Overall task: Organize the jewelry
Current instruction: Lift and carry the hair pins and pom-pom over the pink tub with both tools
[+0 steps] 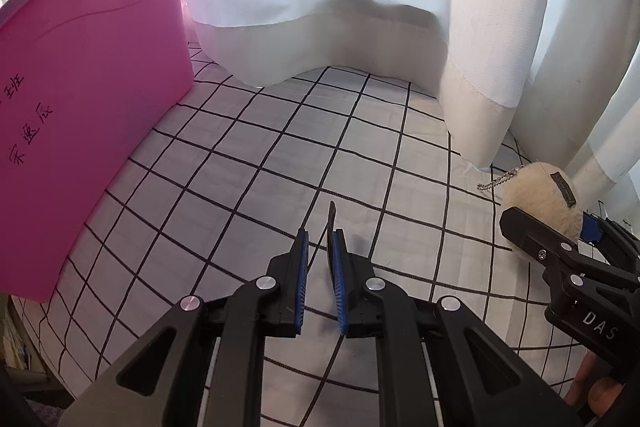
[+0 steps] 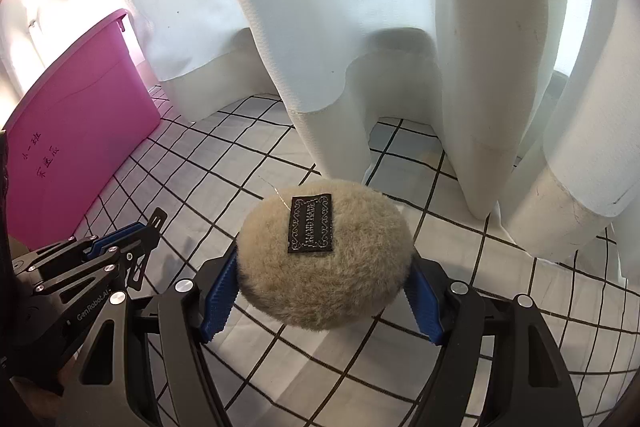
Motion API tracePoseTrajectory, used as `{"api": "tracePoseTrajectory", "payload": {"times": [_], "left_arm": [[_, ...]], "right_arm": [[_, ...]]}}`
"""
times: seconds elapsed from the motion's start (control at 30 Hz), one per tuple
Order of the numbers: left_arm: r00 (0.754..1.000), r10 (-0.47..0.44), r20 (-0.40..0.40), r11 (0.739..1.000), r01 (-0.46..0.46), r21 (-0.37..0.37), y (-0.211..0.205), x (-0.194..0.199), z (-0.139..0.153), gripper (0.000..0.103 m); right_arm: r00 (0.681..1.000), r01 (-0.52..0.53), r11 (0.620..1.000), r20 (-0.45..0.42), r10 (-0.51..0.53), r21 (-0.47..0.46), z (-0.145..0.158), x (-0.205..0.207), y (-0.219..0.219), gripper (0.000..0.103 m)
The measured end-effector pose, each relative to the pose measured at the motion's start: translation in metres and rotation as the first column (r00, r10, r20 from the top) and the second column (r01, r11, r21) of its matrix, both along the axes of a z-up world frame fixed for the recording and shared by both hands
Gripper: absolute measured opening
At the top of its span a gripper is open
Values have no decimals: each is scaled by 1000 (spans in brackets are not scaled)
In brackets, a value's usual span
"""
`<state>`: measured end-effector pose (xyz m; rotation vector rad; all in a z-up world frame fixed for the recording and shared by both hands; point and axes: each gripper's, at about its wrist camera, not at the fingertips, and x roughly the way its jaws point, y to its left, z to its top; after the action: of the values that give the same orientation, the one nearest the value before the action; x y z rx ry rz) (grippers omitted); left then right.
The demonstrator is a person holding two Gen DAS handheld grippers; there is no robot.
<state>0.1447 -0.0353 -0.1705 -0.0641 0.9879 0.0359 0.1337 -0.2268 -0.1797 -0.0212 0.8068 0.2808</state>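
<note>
A round beige fluffy pouch point(image 2: 324, 255) with a black "HAND MADE" label sits between the fingers of my right gripper point(image 2: 324, 291), which is shut on it just above the checked cloth. The pouch point(image 1: 540, 199) also shows at the right of the left wrist view, with a ball chain point(image 1: 496, 182) hanging from it. My left gripper point(image 1: 318, 259) is nearly shut, with a thin dark flat piece point(image 1: 330, 227) against its right finger. In the right wrist view the left gripper point(image 2: 148, 227) is at the left, and the dark piece point(image 2: 158, 219) sticks out from its tips.
A pink plastic bin point(image 1: 80, 107) with handwritten characters stands at the left on the white checked tablecloth point(image 1: 280, 147). White curtains point(image 2: 360, 27) hang along the back and right, their hems resting on the cloth.
</note>
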Motion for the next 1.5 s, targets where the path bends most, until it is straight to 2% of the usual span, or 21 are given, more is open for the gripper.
{"api": "tracePoseTrajectory", "payload": {"times": [0.27,0.47,0.67,0.83,1.07,1.37,1.5], "left_arm": [[1000,12,-1,1000,-12,4,6,-37,40,12],[999,30,28,999,-30,10,10,-58,80,12],[994,67,82,998,-68,10,22,-80,128,12],[986,101,130,994,-104,16,40,-95,160,12],[975,151,163,988,-153,1,75,-104,181,12],[959,192,207,981,-190,-29,151,-85,210,13],[953,222,208,975,-222,-24,189,-69,214,13]], "right_arm": [[1000,-24,1000,-16,24,14,26,-44,-12,70],[999,-43,999,22,43,11,65,-76,-18,70],[992,-107,994,75,105,22,105,-100,-7,70],[978,-178,984,116,175,20,130,-110,17,70],[955,-250,968,168,243,19,157,-110,65,70],[930,-320,946,208,302,55,191,-86,150,70],[916,-348,937,227,330,43,204,-73,194,70]]}}
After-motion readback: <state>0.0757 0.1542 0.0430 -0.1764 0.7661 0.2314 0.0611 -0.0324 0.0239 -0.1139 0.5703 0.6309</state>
